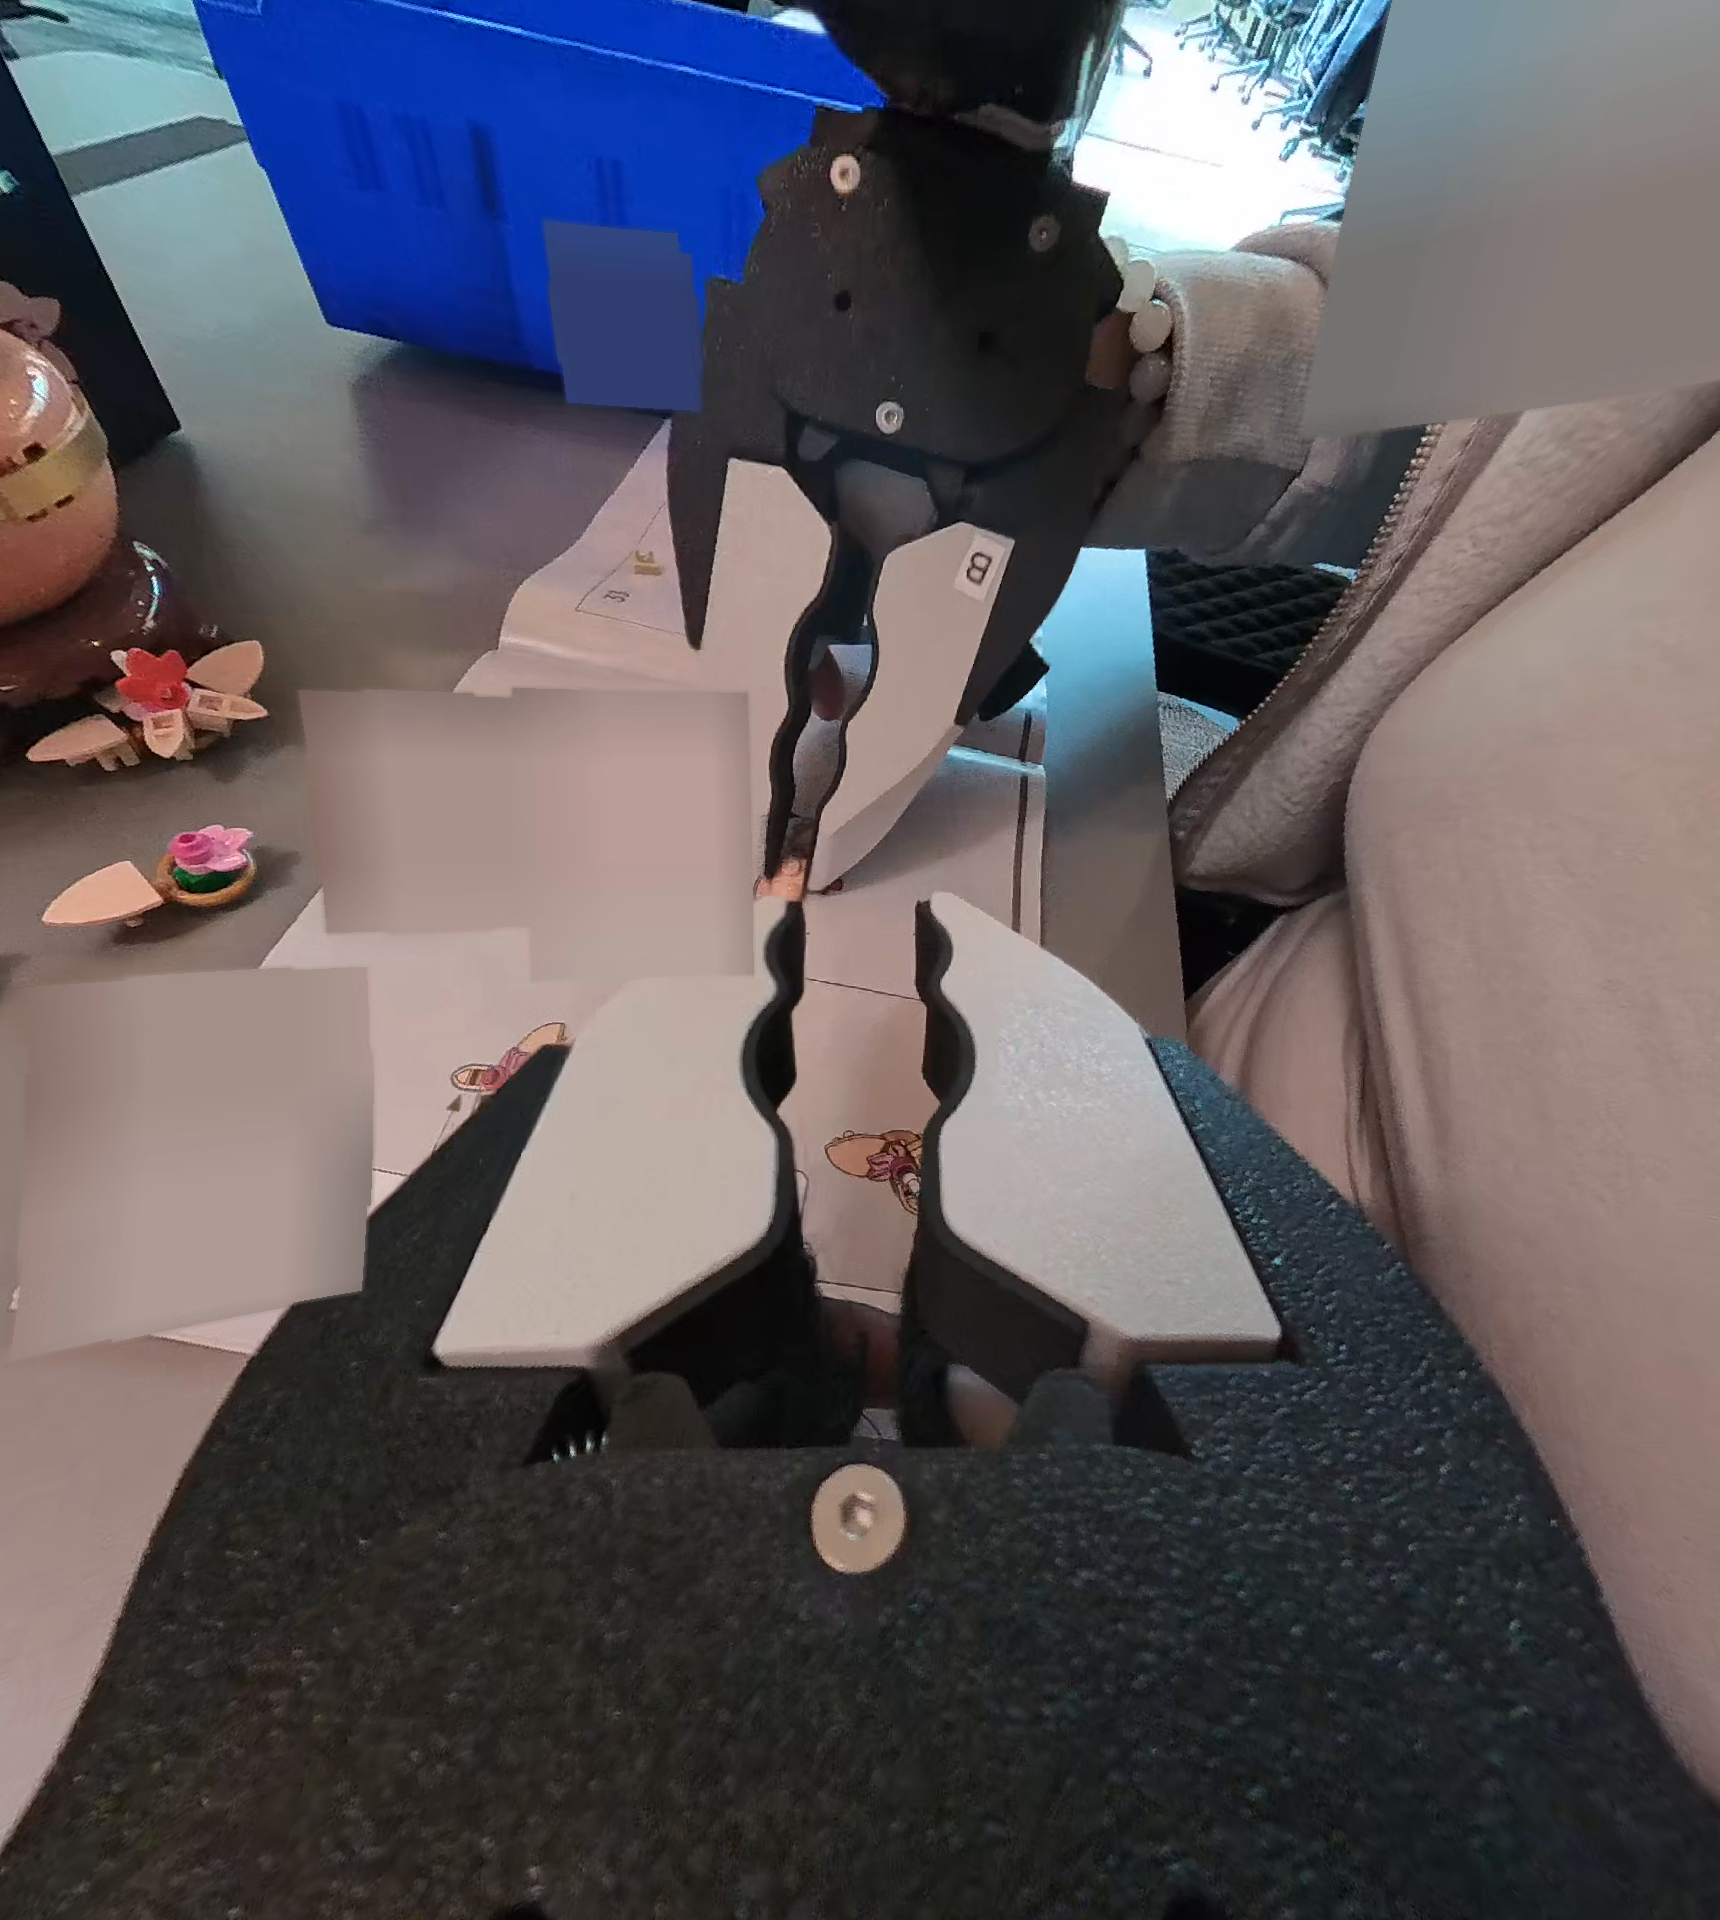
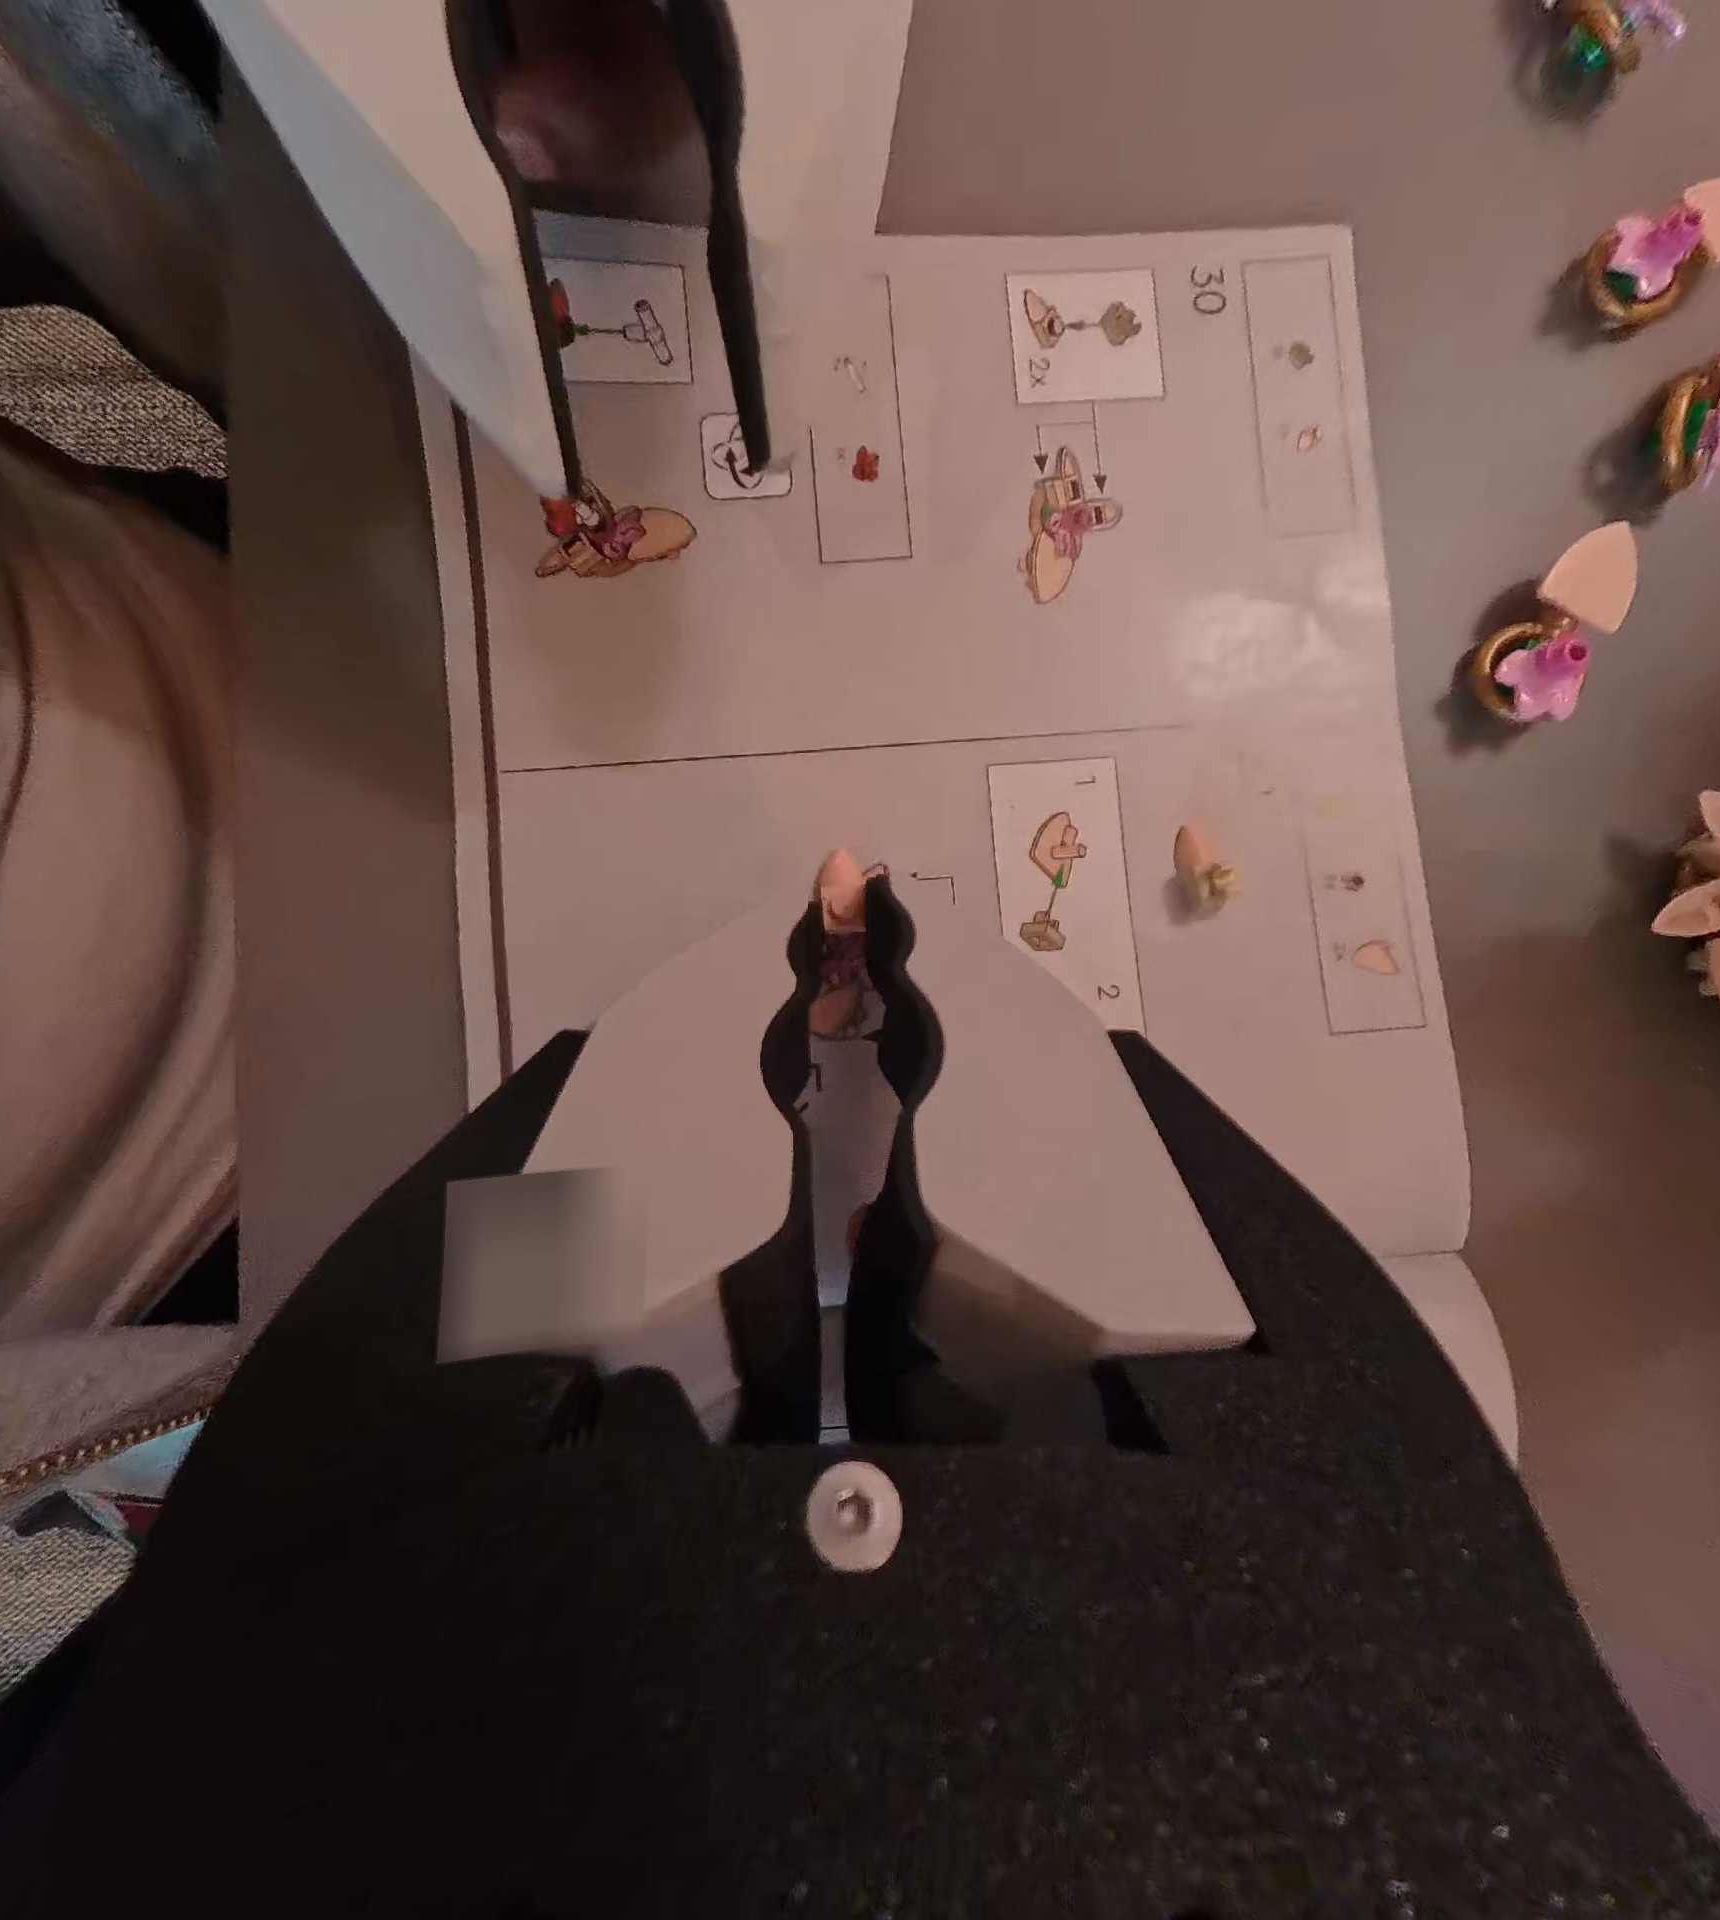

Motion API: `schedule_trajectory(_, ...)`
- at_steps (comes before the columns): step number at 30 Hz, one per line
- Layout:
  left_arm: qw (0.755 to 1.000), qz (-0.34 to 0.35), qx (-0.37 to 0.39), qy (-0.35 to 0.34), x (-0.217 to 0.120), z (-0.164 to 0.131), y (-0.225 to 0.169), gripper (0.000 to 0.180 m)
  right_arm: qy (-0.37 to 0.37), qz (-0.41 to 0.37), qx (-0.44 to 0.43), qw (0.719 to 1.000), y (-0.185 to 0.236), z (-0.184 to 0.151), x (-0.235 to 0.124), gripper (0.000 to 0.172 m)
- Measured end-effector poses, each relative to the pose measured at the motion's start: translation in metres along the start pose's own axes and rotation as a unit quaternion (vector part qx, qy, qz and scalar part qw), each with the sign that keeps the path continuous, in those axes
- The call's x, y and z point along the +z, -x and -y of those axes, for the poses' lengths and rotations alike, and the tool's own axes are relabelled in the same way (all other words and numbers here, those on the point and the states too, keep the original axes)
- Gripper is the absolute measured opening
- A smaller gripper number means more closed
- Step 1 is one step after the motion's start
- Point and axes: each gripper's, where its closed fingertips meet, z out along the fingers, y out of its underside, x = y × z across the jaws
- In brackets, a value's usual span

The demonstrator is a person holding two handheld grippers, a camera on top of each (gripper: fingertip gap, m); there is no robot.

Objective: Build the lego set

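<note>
— Petal piece: smooth, pale peach, pointed, pinched between right gripper pads above glossy instruction booklet.
— Left gripper?
— Parted, bare, over booklet's near edge; grey table beyond booklet.

Dim warm indoor light, wide-angle distortion, blurred edges
</note>
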Motion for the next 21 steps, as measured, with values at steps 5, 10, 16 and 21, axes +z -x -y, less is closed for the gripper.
schedule_trajectory(5, 1.000, -0.005, -0.004, 0.005, 0.001, -0.002, -0.001, 0.018, 0.012, 0.004, -0.008, 1.000, -0.001, 0.000, 0.001, 0.007)
schedule_trajectory(10, 1.000, -0.005, -0.012, 0.010, 0.001, -0.004, 0.000, 0.016, 0.026, 0.008, -0.007, 1.000, -0.002, 0.000, 0.000, 0.011)
schedule_trajectory(16, 1.000, -0.004, -0.009, 0.027, 0.002, -0.008, 0.000, 0.014, 0.042, 0.010, -0.004, 0.999, -0.003, -0.001, 0.001, 0.013)
schedule_trajectory(21, 0.999, 0.003, -0.006, 0.040, 0.003, -0.012, 0.001, 0.014, 0.053, 0.004, -0.001, 0.999, -0.005, -0.001, 0.001, 0.015)
